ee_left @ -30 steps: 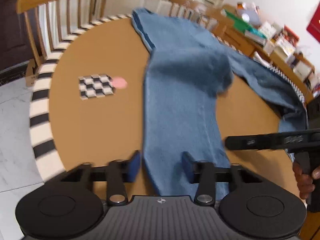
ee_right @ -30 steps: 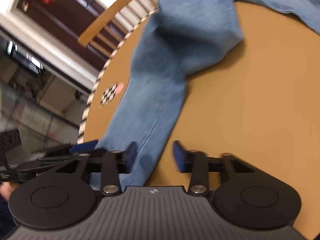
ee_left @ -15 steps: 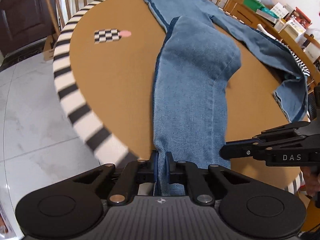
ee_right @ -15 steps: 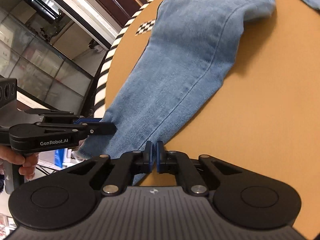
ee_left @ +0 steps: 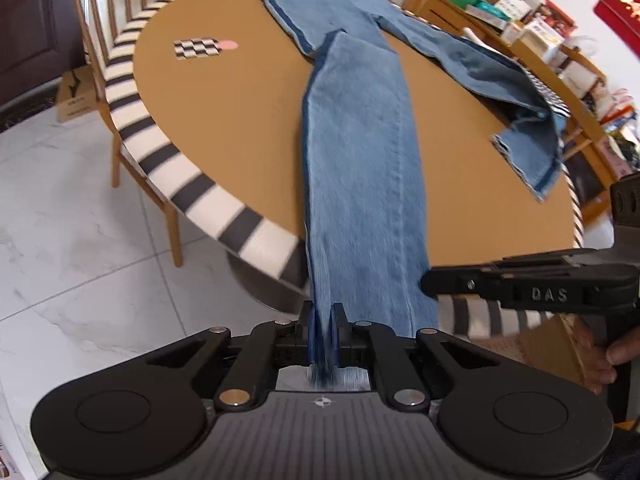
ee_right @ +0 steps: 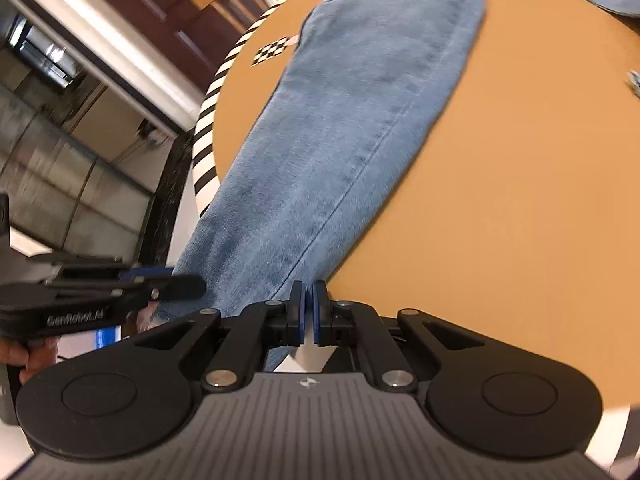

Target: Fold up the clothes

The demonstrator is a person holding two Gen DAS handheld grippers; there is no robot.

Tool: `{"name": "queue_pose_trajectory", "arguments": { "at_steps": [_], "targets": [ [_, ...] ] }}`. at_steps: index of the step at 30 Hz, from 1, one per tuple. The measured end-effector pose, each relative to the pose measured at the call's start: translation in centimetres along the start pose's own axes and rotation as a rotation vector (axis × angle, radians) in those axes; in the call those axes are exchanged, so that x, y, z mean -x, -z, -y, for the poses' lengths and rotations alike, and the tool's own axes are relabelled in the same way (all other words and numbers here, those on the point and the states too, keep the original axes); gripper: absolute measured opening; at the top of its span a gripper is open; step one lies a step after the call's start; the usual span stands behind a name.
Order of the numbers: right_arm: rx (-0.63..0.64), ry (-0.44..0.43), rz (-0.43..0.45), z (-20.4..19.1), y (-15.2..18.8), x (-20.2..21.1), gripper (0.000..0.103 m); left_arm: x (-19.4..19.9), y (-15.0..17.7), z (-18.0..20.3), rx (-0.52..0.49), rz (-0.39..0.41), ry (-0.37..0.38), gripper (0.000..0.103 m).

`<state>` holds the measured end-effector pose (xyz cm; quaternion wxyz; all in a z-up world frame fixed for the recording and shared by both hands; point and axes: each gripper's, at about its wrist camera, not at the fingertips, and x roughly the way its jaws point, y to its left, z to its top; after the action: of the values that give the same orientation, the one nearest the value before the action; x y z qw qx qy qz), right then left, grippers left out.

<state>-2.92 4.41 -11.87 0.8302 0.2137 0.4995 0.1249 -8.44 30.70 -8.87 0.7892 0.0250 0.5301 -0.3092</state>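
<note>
A pair of blue jeans [ee_left: 360, 140] lies on a round brown table [ee_left: 240, 128]. One leg runs straight toward me and hangs past the near table edge; the other leg [ee_left: 500, 76] trails off to the right. My left gripper [ee_left: 323, 334] is shut on the left corner of the hem of the near leg. My right gripper [ee_right: 308, 314] is shut on the right corner of the same hem [ee_right: 280, 240], and it shows at the right of the left wrist view [ee_left: 432, 284]. The leg is stretched flat between the table and both grippers.
The table has a black-and-white striped rim [ee_left: 168, 160]. A checkered card with a pink dot [ee_left: 200, 47] lies at its far left. Wooden chairs [ee_left: 92, 8] stand around it. A cluttered shelf [ee_left: 532, 20] is at the back right. The floor is marble tile [ee_left: 80, 240].
Both grippers closed on the hem of the near leg, then pulled back off the table edge. The bunched fold in the leg has been drawn out straight.
</note>
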Motion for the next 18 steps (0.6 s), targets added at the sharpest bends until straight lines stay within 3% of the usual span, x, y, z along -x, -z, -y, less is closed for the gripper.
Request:
{"name": "queue_pose_trajectory", "arguments": {
  "at_steps": [10, 15, 18],
  "targets": [
    [-0.012, 0.110, 0.011, -0.1, 0.4, 1.4, 0.005, -0.4, 1.6, 1.3, -0.075, -0.049, 0.154, 0.008],
    [-0.009, 0.122, -0.020, 0.5, 0.8, 2.7, 0.009, -0.3, 2.4, 1.7, -0.153, -0.089, 0.172, 0.009],
    [-0.026, 0.146, 0.016, 1.4, 0.6, 4.7, 0.016, 0.7, 2.1, 1.3, -0.164, -0.097, 0.157, 0.013]
  ]
}}
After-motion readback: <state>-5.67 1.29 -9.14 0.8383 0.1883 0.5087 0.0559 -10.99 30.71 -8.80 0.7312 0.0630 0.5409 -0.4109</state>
